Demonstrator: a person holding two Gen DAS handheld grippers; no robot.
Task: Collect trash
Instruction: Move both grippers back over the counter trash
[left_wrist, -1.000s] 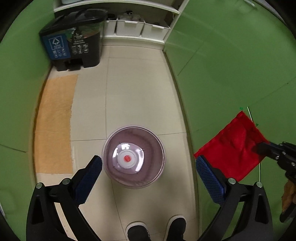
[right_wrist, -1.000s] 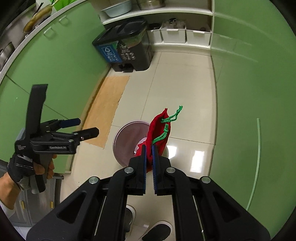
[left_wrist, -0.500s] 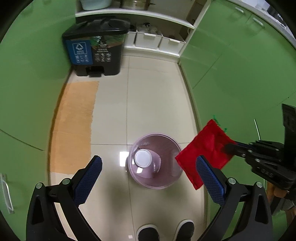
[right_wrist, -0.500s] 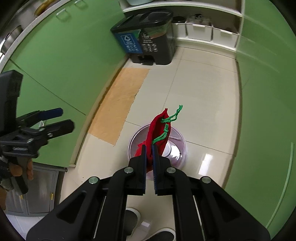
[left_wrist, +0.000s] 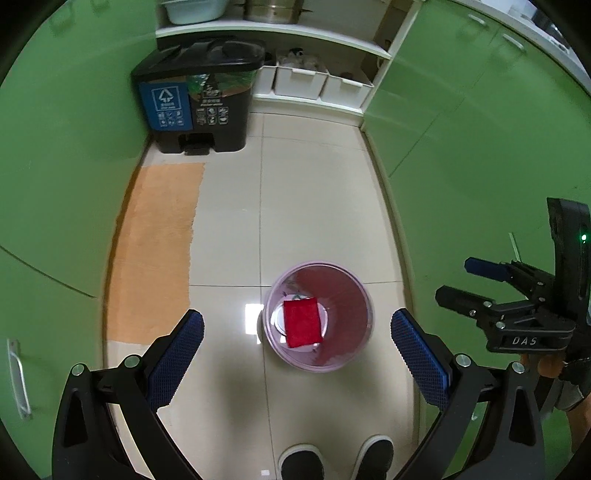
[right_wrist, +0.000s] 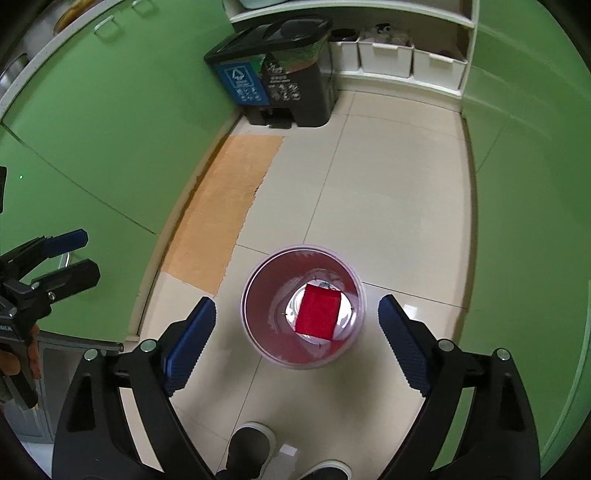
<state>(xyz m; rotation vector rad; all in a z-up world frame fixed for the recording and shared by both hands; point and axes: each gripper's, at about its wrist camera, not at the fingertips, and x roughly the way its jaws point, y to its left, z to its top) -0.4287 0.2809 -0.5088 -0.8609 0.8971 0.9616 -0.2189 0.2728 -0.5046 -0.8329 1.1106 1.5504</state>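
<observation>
A pale pink waste basket stands on the tiled floor; it also shows in the right wrist view. A red cloth pouch lies inside it on a white lid; the pouch shows in the right wrist view too. My left gripper is open and empty above the basket. My right gripper is open and empty above the basket. The right gripper also shows at the right of the left wrist view, and the left gripper at the left of the right wrist view.
A black pedal bin with a blue recycling label stands at the far end of the floor. White storage boxes sit under a shelf beside it. An orange mat lies along the left cabinets. Green cabinets line both sides. The person's shoes are below.
My right gripper has opened and let go of the red pouch, which has dropped into the basket. Both grippers have risen higher above the floor.
</observation>
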